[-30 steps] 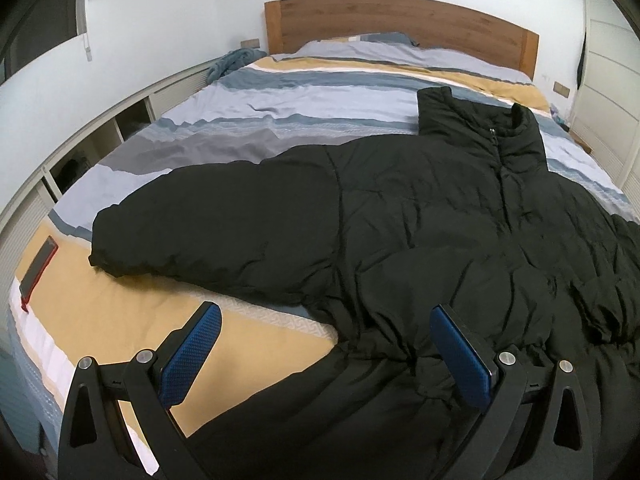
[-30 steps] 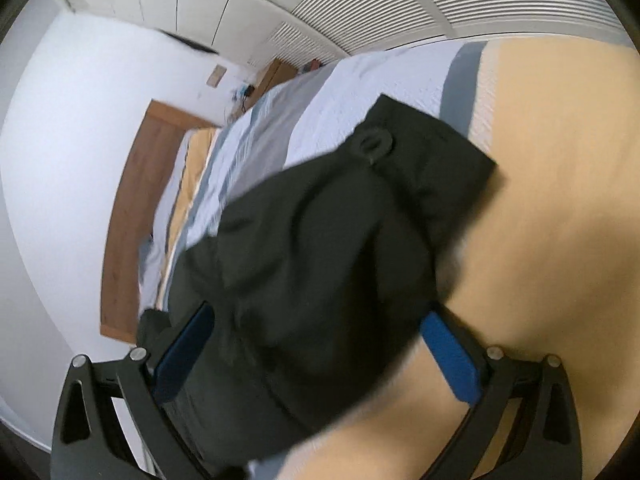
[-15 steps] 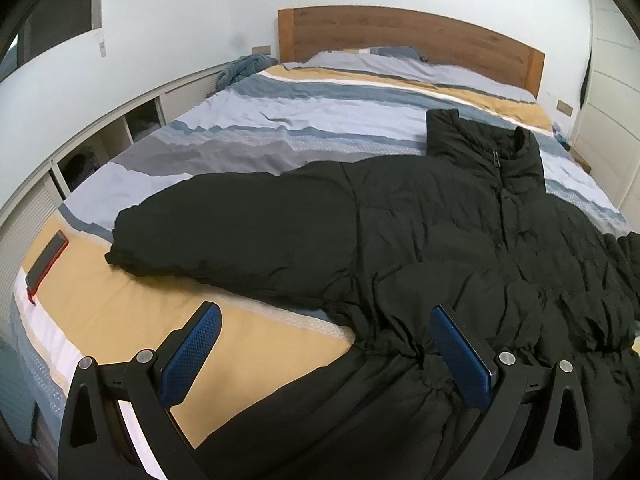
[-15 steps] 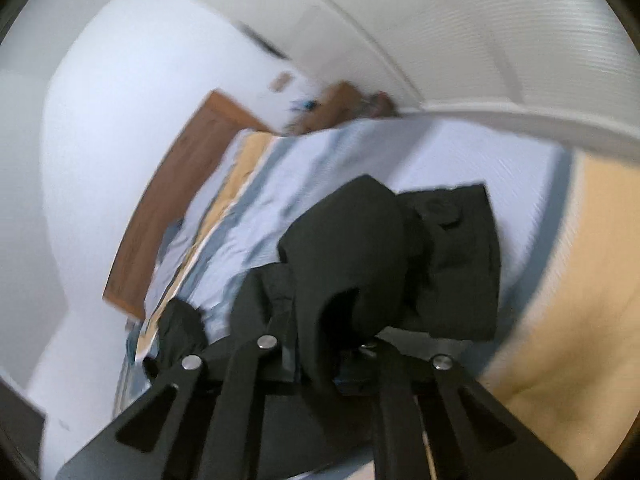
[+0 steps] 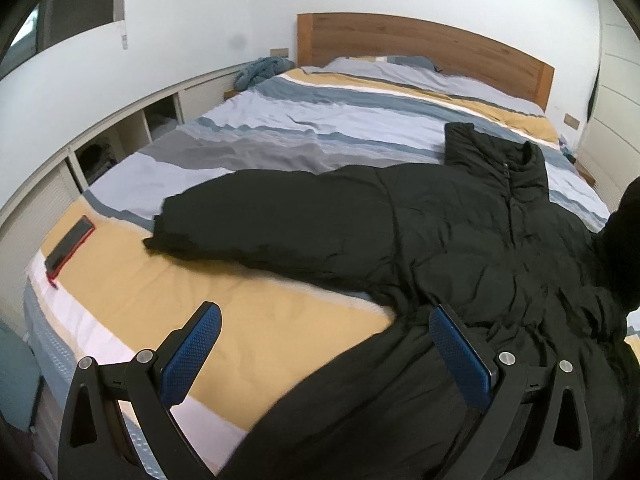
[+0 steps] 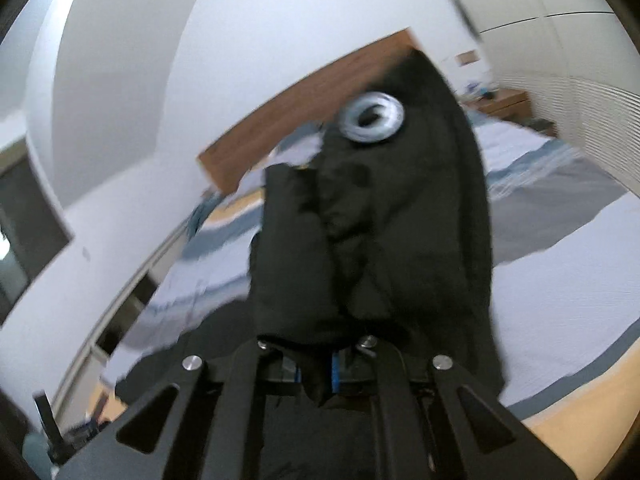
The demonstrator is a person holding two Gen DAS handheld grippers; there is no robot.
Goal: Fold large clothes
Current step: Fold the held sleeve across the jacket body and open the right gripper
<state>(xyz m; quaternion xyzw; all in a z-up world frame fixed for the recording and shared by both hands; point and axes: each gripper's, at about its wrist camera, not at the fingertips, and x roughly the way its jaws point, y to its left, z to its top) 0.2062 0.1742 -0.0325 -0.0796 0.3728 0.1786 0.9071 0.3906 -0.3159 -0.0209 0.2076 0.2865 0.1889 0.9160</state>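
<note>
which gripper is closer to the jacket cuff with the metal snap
Right. The right gripper is shut on that cuff, its snap just beyond the fingers. The left gripper is open above the jacket hem, gripping nothing, away from that cuff.

Cuff pinched in my right gripper [image 6: 318, 372]

I see the black sleeve [image 6: 372, 220] bunched above the closed jaws, its silver snap [image 6: 374, 118] uppermost, over the striped bed [image 6: 560, 216].

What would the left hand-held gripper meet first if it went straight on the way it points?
Probably the bedspread, beside the black jacket's waist. The left hand-held gripper is open and holds nothing; depth is unclear.
</note>
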